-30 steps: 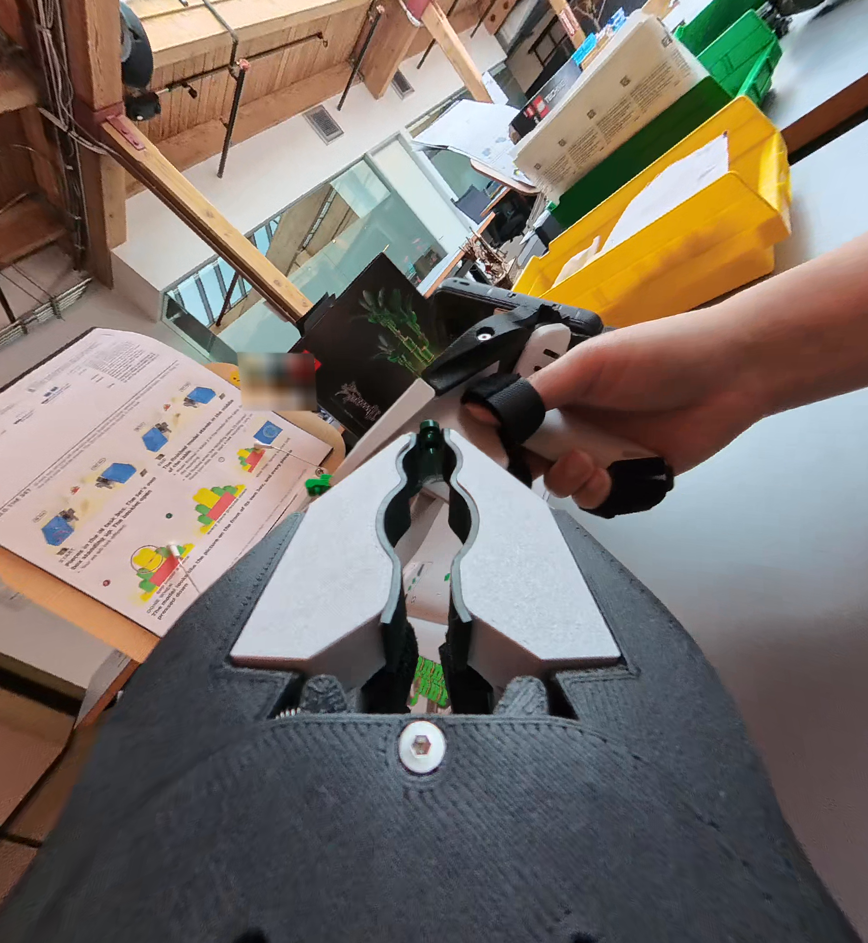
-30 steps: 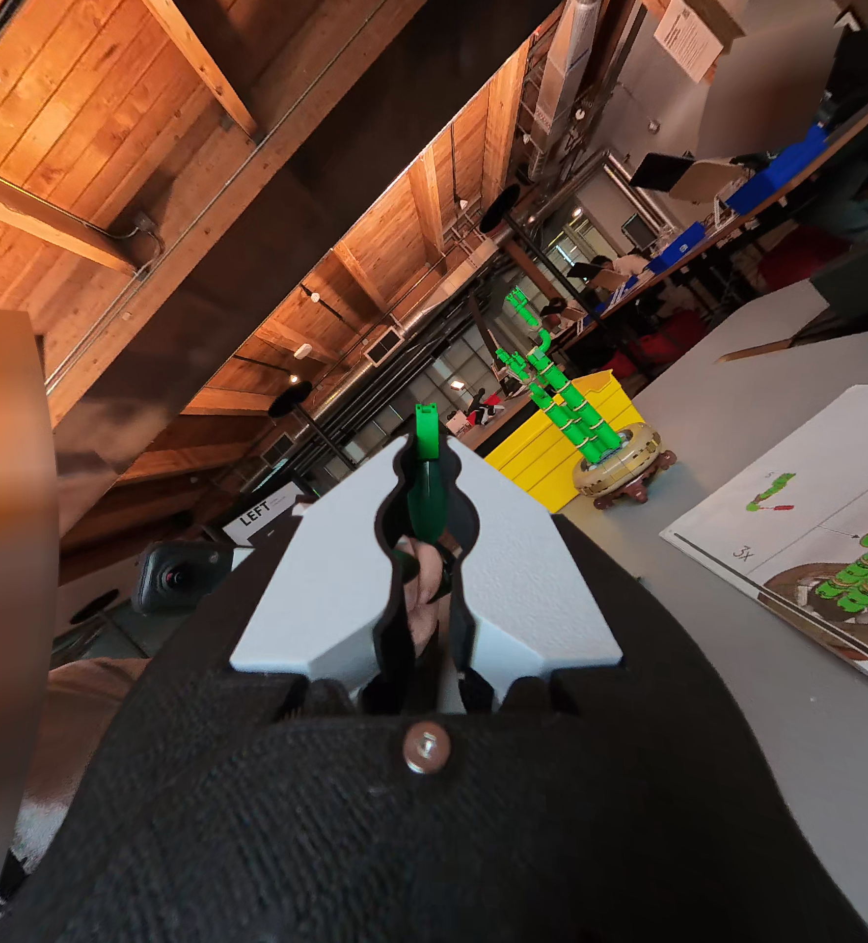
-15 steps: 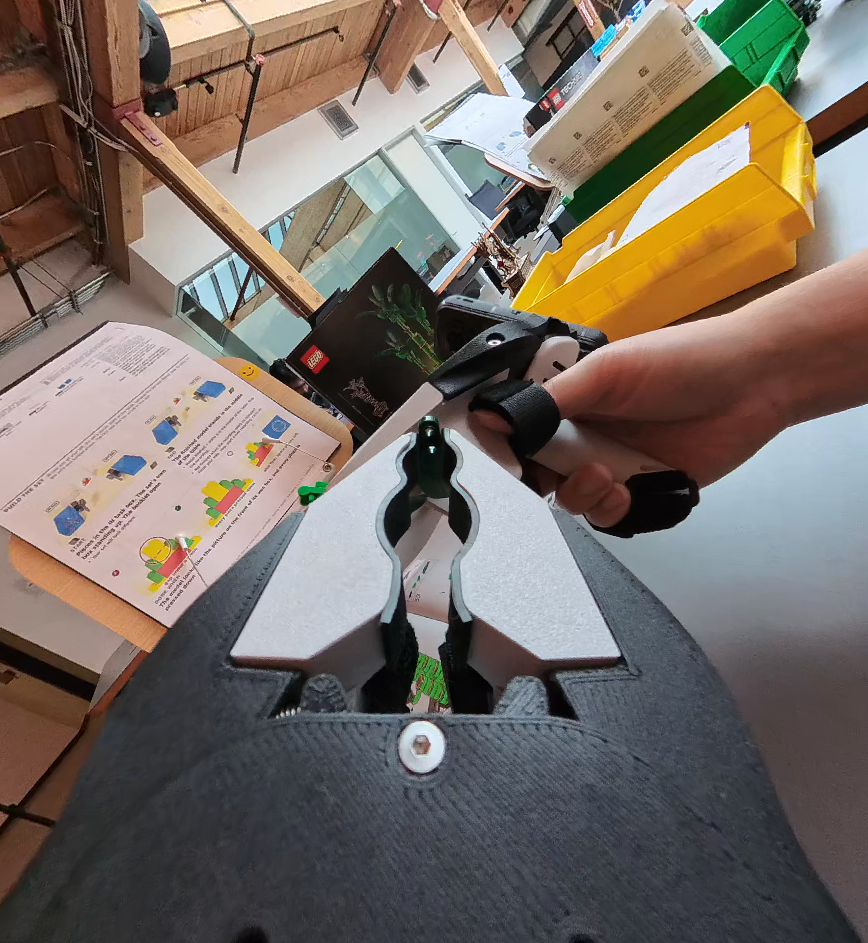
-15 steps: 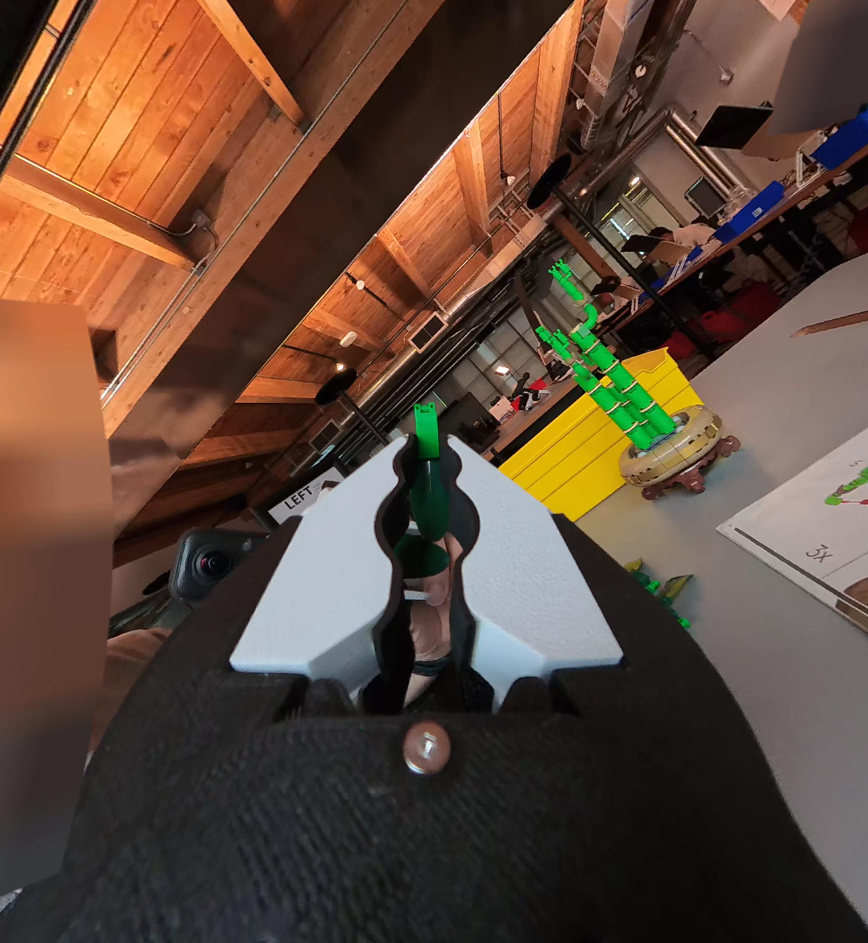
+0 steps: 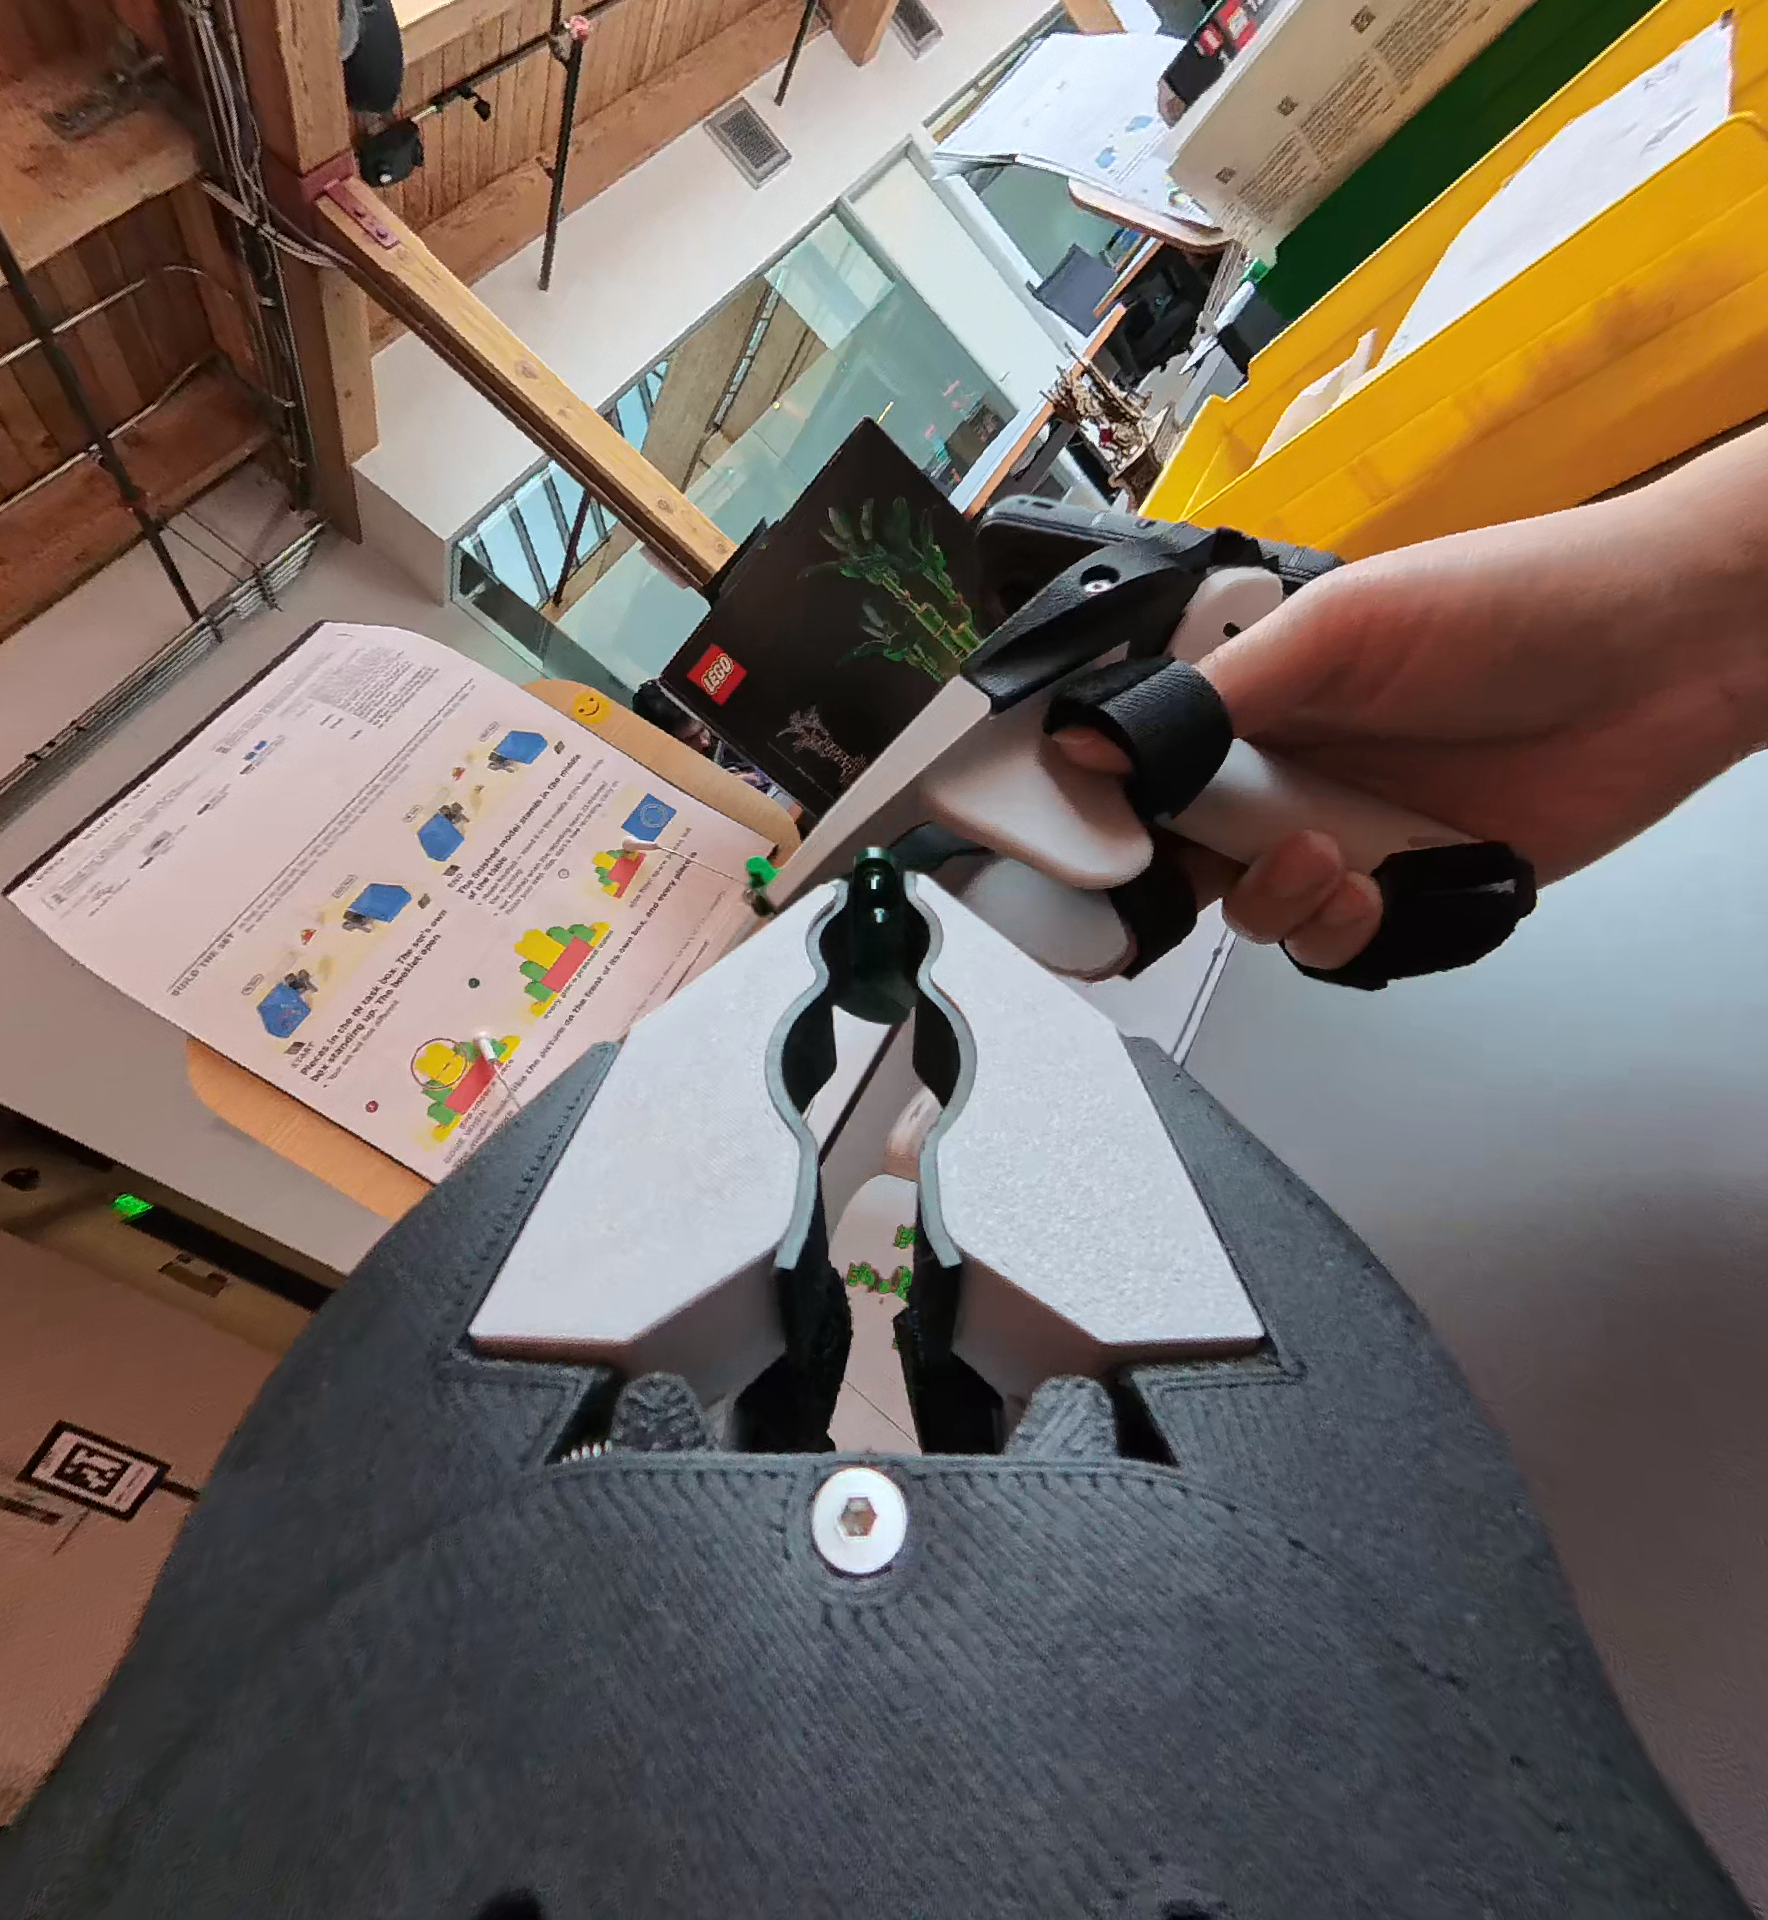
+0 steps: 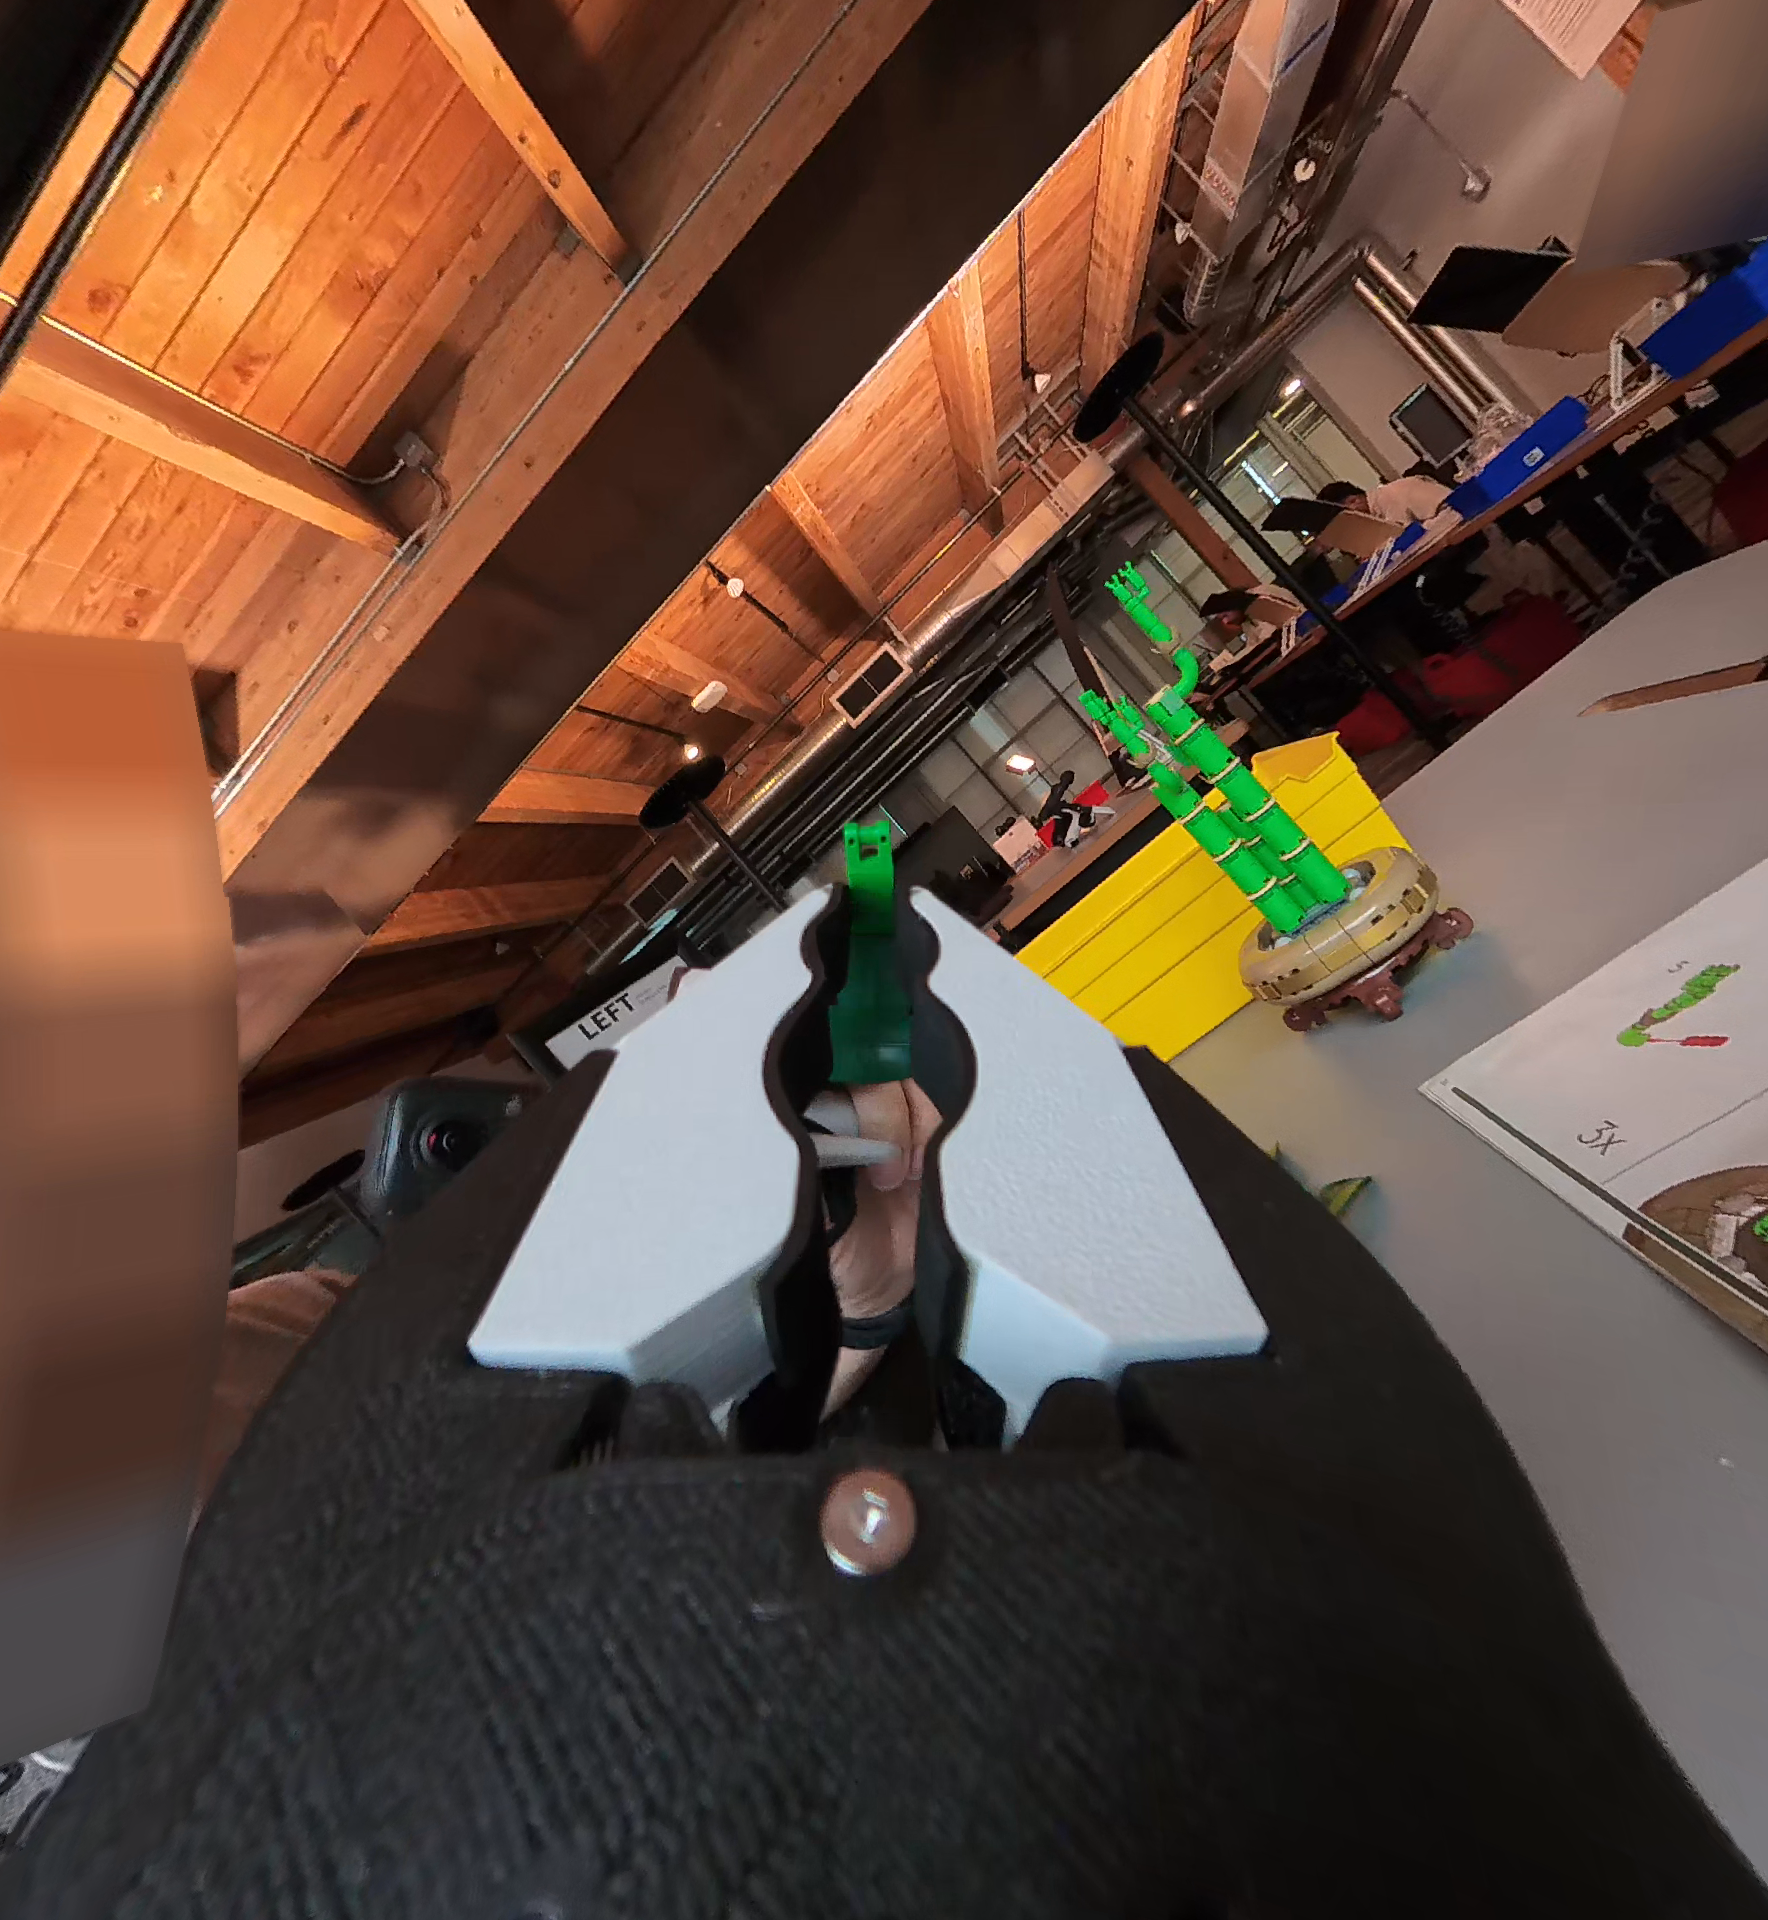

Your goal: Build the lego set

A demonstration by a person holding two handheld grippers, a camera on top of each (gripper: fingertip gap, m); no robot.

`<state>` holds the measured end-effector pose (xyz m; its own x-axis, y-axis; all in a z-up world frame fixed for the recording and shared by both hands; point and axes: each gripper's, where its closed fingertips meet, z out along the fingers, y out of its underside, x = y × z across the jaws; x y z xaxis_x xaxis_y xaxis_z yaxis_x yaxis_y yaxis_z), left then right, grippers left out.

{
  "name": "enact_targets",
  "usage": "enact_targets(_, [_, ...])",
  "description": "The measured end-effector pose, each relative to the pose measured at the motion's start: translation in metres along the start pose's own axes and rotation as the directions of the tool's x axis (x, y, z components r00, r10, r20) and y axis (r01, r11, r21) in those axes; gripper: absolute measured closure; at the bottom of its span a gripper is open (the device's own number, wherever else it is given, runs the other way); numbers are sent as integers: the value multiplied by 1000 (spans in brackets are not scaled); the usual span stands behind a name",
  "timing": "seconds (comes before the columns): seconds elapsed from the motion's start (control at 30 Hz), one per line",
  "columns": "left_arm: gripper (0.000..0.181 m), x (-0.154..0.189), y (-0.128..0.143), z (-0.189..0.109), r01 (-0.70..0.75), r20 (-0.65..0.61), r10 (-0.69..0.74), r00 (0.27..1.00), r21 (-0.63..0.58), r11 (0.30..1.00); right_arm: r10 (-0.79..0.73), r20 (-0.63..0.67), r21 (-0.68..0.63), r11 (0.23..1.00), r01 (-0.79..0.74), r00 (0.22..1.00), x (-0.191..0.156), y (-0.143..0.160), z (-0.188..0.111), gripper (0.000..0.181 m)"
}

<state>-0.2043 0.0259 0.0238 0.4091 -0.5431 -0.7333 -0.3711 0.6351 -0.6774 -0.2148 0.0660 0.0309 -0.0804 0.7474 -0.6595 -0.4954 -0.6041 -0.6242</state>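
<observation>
My left gripper (image 5: 875, 899) is shut on a small dark green lego piece (image 5: 872, 956) held between its tips. My right gripper (image 6: 875, 904) is shut on a green lego stem piece (image 6: 867, 977) that sticks out past its tips. Both are held up in the air, facing each other; the right gripper and the hand on it (image 5: 1379, 748) show just beyond the left one's tips. The partly built green bamboo model (image 6: 1233, 821) stands in its tan round pot on the grey table, far to the right of my right gripper.
An instruction sheet (image 5: 381, 894) on a wooden board lies at the left, with the black set box (image 5: 838, 644) behind it. Yellow bins (image 5: 1545, 312) stand at the back right. An open building booklet (image 6: 1690, 1132) lies on the table (image 6: 1586, 1455). Loose green pieces (image 6: 1342, 1193) lie nearby. My two grippers' fingertips are within a few centimetres of each other.
The right gripper has tilted and swung, so the bamboo model has slid right in its view. In the left wrist view the hand and right gripper shifted slightly right and lower.
</observation>
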Motion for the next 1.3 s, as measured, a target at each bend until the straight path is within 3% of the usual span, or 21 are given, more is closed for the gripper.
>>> enact_targets(0.47, [176, -8, 3, -2, 2, 32, -2, 999, -8, 1000, -16, -22, -41, 999, 16, 1000, 3, 6, 1, 176])
enact_targets(0.7, [176, -12, -8, -8, 70, 15, -71, 997, 76, 995, 58, 25, -7, 998, -58, 998, -4, 4, 3, 175])
enact_targets(0.93, [176, -19, -27, -21, 185, -70, -173, 982, 239, 953, 154, 100, 7, 988, -156, 983, -15, 5, 7, 176])
enact_targets(1.3, [177, -12, -36, -28, 17, -53, 2, 999, 353, 935, 101, 79, 0, 995, -101, 992, -18, 3, 6, 176])
